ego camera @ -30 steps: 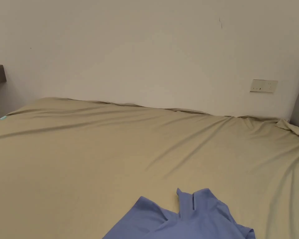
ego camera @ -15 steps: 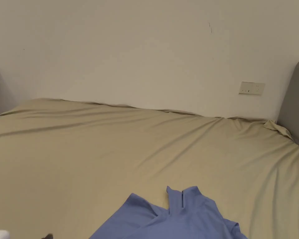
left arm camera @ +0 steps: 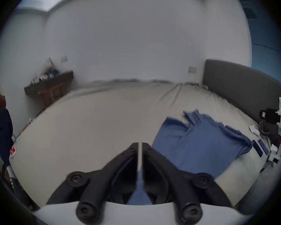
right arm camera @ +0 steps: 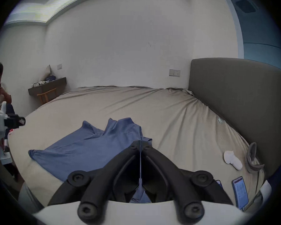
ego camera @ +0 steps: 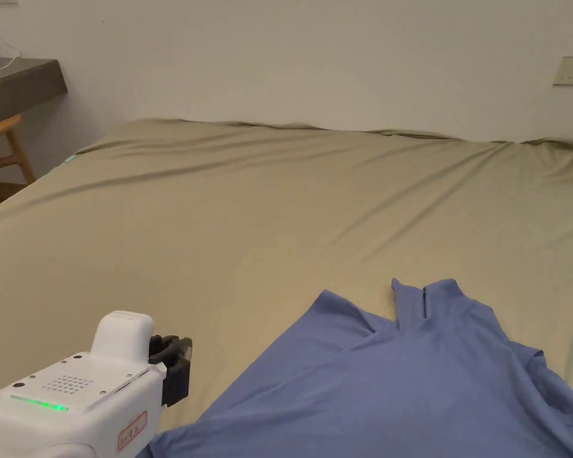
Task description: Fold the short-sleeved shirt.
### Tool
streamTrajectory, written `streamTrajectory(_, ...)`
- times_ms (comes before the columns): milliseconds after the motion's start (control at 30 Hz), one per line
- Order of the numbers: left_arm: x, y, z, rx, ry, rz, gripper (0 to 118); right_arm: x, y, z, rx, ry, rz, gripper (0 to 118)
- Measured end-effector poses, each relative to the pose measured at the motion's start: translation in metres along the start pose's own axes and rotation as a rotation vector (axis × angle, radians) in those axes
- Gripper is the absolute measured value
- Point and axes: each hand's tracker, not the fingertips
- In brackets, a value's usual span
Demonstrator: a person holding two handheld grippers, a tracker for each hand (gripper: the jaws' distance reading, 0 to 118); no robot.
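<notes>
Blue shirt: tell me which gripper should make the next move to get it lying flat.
Right, probably. Both are shut on the shirt's near edge, but its rumpled side lies straight ahead of the right gripper, while the side by the left gripper lies fairly flat.

Tan bed (ego camera: pixel 219 238), grey headboard (right arm camera: pixel 234 98), phone (right arm camera: pixel 240 191)

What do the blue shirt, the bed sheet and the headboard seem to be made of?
Blue shirt: soft matte fabric, probably a light knit; it drapes in limp folds.
Bed sheet: thin olive-tan woven cloth, matte, with long shallow wrinkles.
Headboard: grey upholstery, seemingly fabric over padding; smooth, rounded edge, no shine.
</notes>
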Motion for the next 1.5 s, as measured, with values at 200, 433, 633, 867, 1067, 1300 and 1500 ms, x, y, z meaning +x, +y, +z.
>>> streamTrajectory(200, -0.028, -0.049, -0.064, -0.34, -0.034, 0.061, 91, -0.006, 0.005, -0.016, -0.044, 0.043, -0.009, 4)
streamTrajectory(433, -0.028, -0.084, -0.077, -0.373, 0.019, 0.08, 54, -0.003, 0.036, -0.07, -0.138, 0.13, 0.061, 4)
streamTrajectory(633, -0.014, -0.08, -0.073, -0.329, -0.034, 0.036, 6, 0.01, 0.092, -0.214, -0.443, 0.296, 0.068, 118)
streamTrajectory(867, -0.022, -0.079, -0.076, -0.355, -0.04, 0.108, 6, -0.021, 0.095, -0.389, -0.856, 0.33, 0.209, 117)
streamTrajectory(1067, -0.023, -0.08, -0.076, -0.359, -0.039, 0.14, 6, -0.051, 0.063, -0.458, -0.887, 0.26, 0.368, 116)
streamTrajectory(1300, -0.029, -0.08, -0.078, -0.357, -0.054, 0.18, 6, -0.054, 0.073, -0.432, -0.917, 0.282, 0.305, 4)
streamTrajectory(1500, -0.034, -0.058, -0.066, -0.302, -0.089, 0.199, 5, -0.047, 0.112, -0.367, -0.672, 0.336, 0.24, 4)
